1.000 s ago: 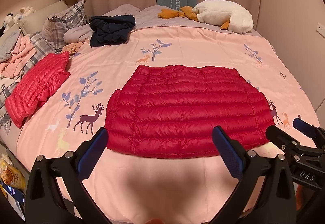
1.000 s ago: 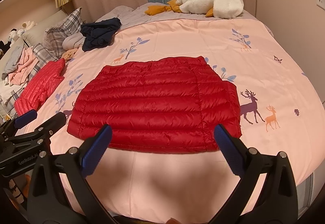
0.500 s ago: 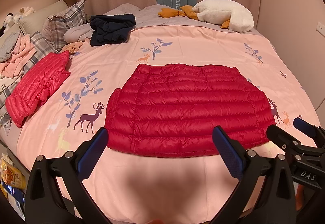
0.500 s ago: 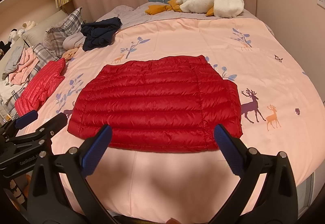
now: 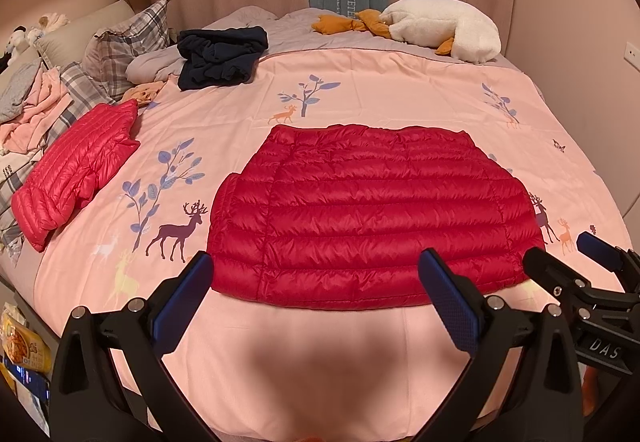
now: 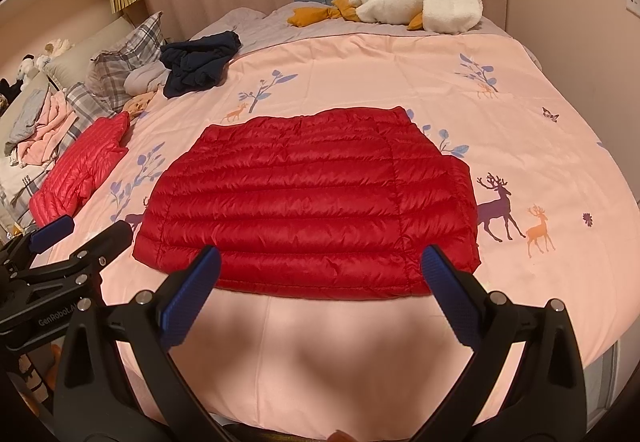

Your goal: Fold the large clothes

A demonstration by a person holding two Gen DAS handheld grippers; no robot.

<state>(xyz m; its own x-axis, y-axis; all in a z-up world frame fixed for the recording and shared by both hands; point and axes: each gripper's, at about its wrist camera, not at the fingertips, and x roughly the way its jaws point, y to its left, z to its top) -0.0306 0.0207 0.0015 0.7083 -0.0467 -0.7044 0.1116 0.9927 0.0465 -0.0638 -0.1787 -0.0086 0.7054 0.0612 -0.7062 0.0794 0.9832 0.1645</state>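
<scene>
On the pink printed bedspread (image 5: 400, 81), the dark red down jacket (image 5: 372, 217) lies flat near the bed's near edge, sleeves apparently tucked under so it forms 1 broad rectangle; that position suits a person who judging by the view stands at the bedside and reaches in from there. Both tools hover above the near hem without touching it: the left gripper (image 5: 316, 298) has its fingers spread wide and holds nothing, and the right gripper (image 6: 320, 290) is likewise wide open and empty, each aimed toward one end of the hem. My guess is the next fold needs the 2 near corners pinched together. A lighter red jacket (image 5: 76, 177) sits folded well apart at the left, probably finished, near a navy garment (image 5: 220, 55) beside the plaid pillows (image 5: 128, 41).
</scene>
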